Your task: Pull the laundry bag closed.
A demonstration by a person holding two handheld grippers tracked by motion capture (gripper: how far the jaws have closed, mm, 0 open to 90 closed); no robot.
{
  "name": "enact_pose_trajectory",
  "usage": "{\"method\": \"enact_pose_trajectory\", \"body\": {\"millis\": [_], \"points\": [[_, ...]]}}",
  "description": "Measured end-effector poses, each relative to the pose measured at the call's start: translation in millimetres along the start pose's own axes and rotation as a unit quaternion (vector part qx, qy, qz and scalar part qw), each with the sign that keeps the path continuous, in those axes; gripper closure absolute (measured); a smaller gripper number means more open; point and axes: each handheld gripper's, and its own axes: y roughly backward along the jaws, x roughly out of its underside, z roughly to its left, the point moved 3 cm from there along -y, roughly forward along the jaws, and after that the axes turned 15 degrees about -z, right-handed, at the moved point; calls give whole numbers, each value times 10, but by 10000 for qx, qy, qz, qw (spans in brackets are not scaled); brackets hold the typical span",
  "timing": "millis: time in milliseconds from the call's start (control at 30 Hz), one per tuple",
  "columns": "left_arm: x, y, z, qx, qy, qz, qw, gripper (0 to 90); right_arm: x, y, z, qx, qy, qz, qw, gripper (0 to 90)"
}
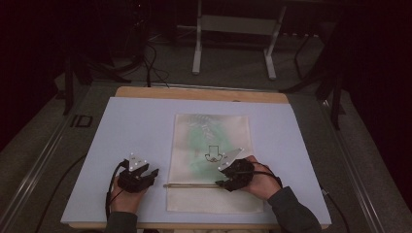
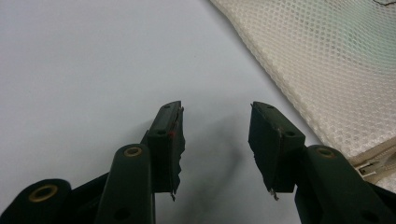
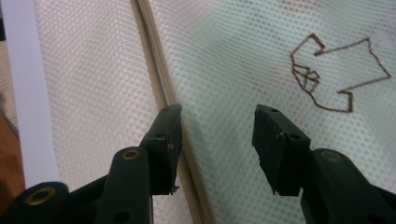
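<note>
Partly blurred, green contents show through the mesh bag (image 1: 210, 160)

Dim rm, grey floor (image 1: 233, 77), metal frame (image 1: 234, 24)

Dim, grainy high view with dark surroundings; both gripper views brighter, soft shadows, slight blur

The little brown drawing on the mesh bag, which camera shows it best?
The right gripper view: the brown drawing is large there, so its outline on the mesh bag is easy to trace. The high view shows it small and faint. The left gripper view catches just a dark trace at the top edge, too little to read.
</note>
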Motion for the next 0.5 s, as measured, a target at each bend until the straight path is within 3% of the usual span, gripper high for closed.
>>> {"method": "enact_pose_trajectory", "body": {"millis": [500], "points": [[-1,-5,-8,46,0,-13,10000,541,-166,-152,82,-190,202,90,9996,510]]}}
